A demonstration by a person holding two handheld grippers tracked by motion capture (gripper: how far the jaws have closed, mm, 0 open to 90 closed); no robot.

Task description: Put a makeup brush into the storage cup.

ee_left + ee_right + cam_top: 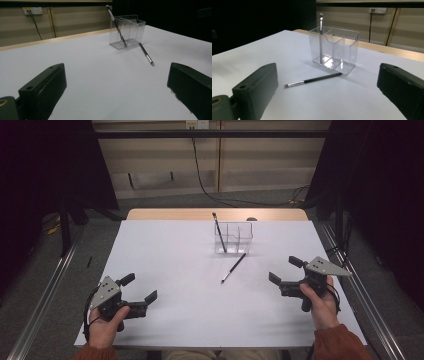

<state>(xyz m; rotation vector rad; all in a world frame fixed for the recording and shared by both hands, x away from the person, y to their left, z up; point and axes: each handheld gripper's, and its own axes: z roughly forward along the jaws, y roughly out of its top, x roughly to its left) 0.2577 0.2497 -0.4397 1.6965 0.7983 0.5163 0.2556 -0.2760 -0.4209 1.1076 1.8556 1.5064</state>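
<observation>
I am holding both grippers apart over the white table point(165, 270), left gripper point(140, 292) and right gripper point(284, 270), jaws spread wide and empty. The loose brush point(233, 268) is lying flat just in front of the clear organizer point(239, 239), its dark end touching or nearly touching the base; a second brush point(218, 231) is leaning in the left compartment. I am judging the loose brush light, stiff, thin and prone to rolling. I am planning a mid-handle pinch, across its length.

Two makeup brushes: one point(233, 268) lies on the table, one point(218, 232) stands in the single clear divided organizer point(239, 239). Two grippers, left point(137, 293) and right point(285, 270).
</observation>
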